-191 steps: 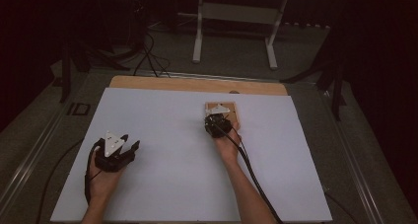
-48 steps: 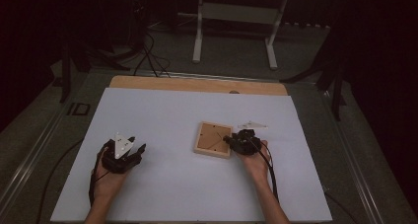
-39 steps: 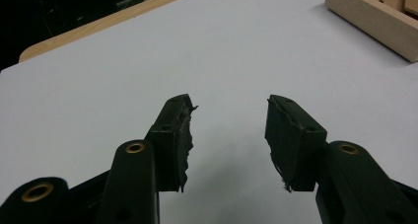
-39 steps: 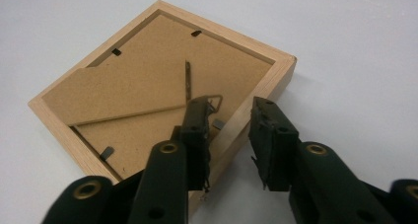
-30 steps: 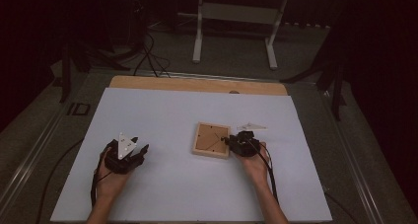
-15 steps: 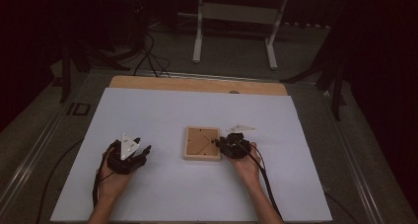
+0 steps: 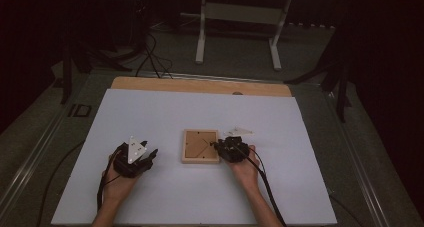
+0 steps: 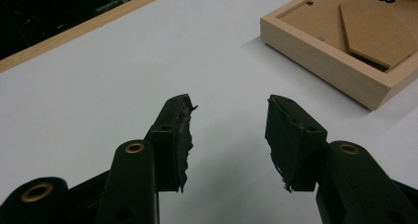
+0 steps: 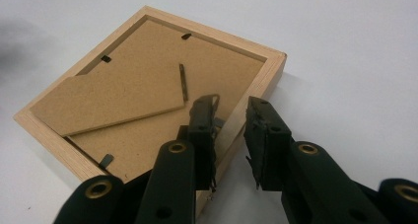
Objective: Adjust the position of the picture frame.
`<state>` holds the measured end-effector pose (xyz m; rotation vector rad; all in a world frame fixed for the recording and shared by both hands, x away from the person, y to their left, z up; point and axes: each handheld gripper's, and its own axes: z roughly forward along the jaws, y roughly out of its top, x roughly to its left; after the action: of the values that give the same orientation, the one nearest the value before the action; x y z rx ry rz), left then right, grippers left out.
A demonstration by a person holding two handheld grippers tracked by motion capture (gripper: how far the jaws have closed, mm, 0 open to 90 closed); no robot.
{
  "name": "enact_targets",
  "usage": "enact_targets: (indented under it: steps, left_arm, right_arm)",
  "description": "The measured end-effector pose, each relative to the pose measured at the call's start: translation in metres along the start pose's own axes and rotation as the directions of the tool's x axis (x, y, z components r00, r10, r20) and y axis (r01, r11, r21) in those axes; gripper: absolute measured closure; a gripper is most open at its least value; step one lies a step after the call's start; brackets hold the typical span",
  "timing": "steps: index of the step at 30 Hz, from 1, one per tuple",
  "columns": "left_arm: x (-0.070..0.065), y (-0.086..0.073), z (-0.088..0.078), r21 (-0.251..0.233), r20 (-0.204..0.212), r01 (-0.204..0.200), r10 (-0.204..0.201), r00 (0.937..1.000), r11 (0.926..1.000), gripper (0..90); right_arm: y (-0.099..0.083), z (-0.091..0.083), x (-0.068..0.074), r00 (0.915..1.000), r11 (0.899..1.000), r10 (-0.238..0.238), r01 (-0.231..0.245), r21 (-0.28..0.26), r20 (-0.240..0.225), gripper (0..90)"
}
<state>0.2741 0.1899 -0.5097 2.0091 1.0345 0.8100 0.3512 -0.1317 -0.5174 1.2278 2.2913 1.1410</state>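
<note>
A light wooden picture frame [image 7: 200,146] lies face down on the white tabletop [image 7: 200,112], its brown backing board and folded stand facing up. My right gripper [image 7: 218,146] is at its right side. In the right gripper view the jaws [image 9: 230,130] straddle the frame's [image 9: 148,86] rail near a corner, one pad inside on the backing and one outside, shut on the rail. My left gripper [image 7: 149,154] rests to the left of the frame, apart from it. In the left gripper view it [image 8: 229,135] stands open and empty, with the frame [image 8: 345,46] ahead at the upper right.
A bare wooden strip [image 7: 200,85] runs along the table's far edge. Beyond it stand a white metal stand [image 7: 235,17] and cables [image 7: 150,57] on the dark floor. A cable trails from each gripper toward the near table edge.
My right gripper has slid the frame to the left, nearer the table's middle and the left gripper. The left hand has barely shifted.
</note>
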Motion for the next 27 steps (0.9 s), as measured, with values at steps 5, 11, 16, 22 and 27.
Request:
enact_targets:
  steps: [5, 11, 16, 22, 27]
  left_arm:
    - [0.0, 0.0, 0.0, 0.0, 0.001, -0.002, 0.002, 1.0, 1.0, 52.1]
    - [0.001, 0.0, 0.0, 0.0, 0.0, 0.002, -0.002, 1.0, 1.0, 52.1]
    - [0.001, 0.0, -0.002, -0.003, -0.001, -0.001, 0.001, 1.0, 1.0, 52.0]
    - [0.002, 0.0, -0.002, -0.005, 0.001, 0.005, -0.005, 1.0, 1.0, 52.0]
    - [0.0, 0.0, 0.0, -0.001, 0.006, 0.0, 0.0, 1.0, 1.0, 51.9]
  right_arm:
    - [0.0, 0.0, 0.0, 1.0, 1.0, -0.006, 0.006, 0.002, -0.004, 72.6]
    - [0.001, -0.004, 0.003, 0.9989, 0.999, -0.045, 0.044, -0.023, -0.011, 66.5]
    - [0.004, -0.014, 0.004, 0.9975, 0.997, -0.07, 0.07, -0.045, -0.004, 64.9]
    - [0.003, -0.029, 0.004, 0.9896, 0.989, -0.14, 0.141, -0.042, 0.032, 60.4]
    - [-0.003, -0.039, 0.004, 0.975, 0.976, -0.216, 0.218, -0.022, 0.051, 58.0]
